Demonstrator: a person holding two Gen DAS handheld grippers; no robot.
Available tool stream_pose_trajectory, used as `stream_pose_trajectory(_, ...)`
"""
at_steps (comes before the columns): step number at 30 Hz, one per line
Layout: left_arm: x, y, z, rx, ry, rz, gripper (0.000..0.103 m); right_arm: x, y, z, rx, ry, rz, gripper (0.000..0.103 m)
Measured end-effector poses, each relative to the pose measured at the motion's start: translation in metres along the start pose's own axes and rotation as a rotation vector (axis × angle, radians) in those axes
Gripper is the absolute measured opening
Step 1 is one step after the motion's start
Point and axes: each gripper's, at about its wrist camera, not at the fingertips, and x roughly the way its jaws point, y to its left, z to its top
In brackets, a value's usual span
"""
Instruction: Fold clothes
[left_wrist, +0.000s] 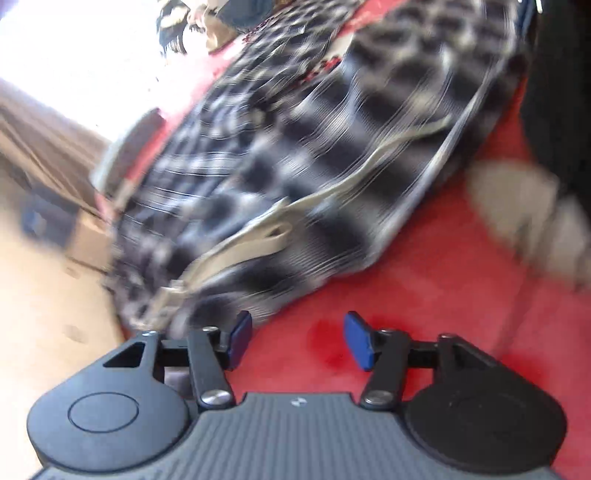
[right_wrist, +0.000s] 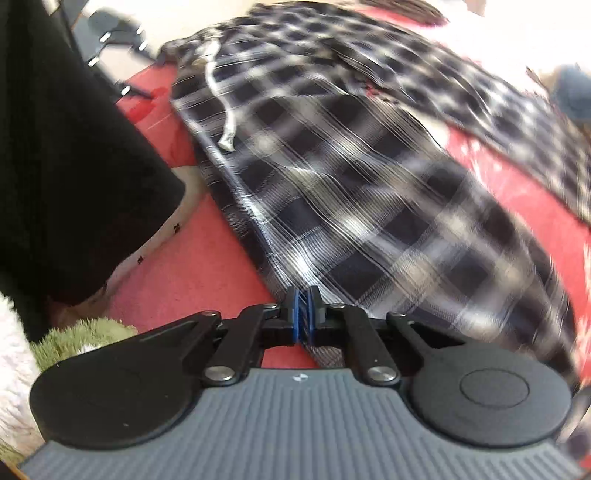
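Note:
A black-and-white plaid garment (left_wrist: 295, 147) lies on a red cloth surface (left_wrist: 424, 277), with a pale drawstring (left_wrist: 258, 236) across it. My left gripper (left_wrist: 297, 338) is open and empty, just off the garment's near edge over the red cloth. In the right wrist view the same plaid garment (right_wrist: 369, 184) spreads ahead. My right gripper (right_wrist: 303, 310) is shut on the garment's near corner edge. Both views are motion-blurred.
A person in black clothing (right_wrist: 55, 147) stands at the left of the right wrist view. A green fuzzy item (right_wrist: 74, 336) and white fluffy fabric (right_wrist: 14, 369) lie at lower left. A pale blurred object (left_wrist: 528, 210) sits at right on the red cloth.

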Motion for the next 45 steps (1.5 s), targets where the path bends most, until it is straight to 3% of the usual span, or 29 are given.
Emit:
stream_pose_trajectory(4, 0.023, 0.012, -0.007, 0.023, 0.003, 0.034, 0.060, 0.007, 0.013, -0.001, -0.074, 0.006, -0.012, 0.020)
stream_pose_trajectory(7, 0.030, 0.024, -0.011, 0.008, -0.030, 0.003, 0.060, 0.012, 0.012, 0.000, -0.050, 0.001, -0.020, 0.020)
stream_pose_trajectory(9, 0.033, 0.035, -0.010, -0.039, -0.042, -0.033, 0.055, 0.016, 0.009, 0.001, -0.023, -0.003, -0.026, 0.020)
stream_pose_trajectory(12, 0.039, 0.046, -0.009, -0.098, -0.032, -0.072, 0.017, 0.022, 0.006, 0.002, 0.017, -0.009, -0.034, 0.015)
stream_pose_trajectory(13, 0.040, 0.048, -0.009, -0.104, -0.022, -0.082, 0.004, 0.022, 0.005, 0.002, 0.025, -0.012, -0.035, 0.007)
stream_pose_trajectory(17, 0.026, 0.058, -0.010, -0.064, 0.007, -0.140, 0.004, 0.010, 0.001, 0.006, 0.009, -0.023, -0.010, 0.002)
stream_pose_trajectory(23, -0.003, 0.057, -0.019, 0.078, 0.098, -0.235, 0.003, -0.016, -0.004, 0.009, -0.025, -0.006, 0.066, 0.001)
stream_pose_trajectory(29, 0.019, 0.042, -0.032, 0.070, 0.156, -0.278, 0.003, 0.031, 0.003, -0.012, -0.021, 0.129, 0.119, 0.000)
stream_pose_trajectory(33, 0.013, 0.050, -0.033, 0.050, 0.219, -0.312, 0.006, 0.027, -0.015, -0.015, 0.140, 0.148, 0.180, 0.001)
stream_pose_trajectory(37, -0.004, 0.052, -0.042, 0.102, 0.281, -0.323, 0.031, 0.010, -0.026, -0.023, 0.215, 0.175, 0.199, 0.009)
stream_pose_trajectory(41, -0.022, 0.080, -0.039, 0.006, 0.309, -0.283, 0.042, -0.034, -0.054, -0.033, 0.324, 0.067, 0.175, 0.028)
stream_pose_trajectory(43, -0.029, 0.101, -0.028, -0.048, 0.269, -0.227, 0.050, -0.060, -0.077, -0.045, 0.418, -0.006, 0.131, 0.032)
stream_pose_trajectory(45, -0.033, 0.115, -0.009, -0.098, 0.206, -0.176, 0.053, -0.085, -0.106, -0.062, 0.523, -0.067, 0.030, 0.035)
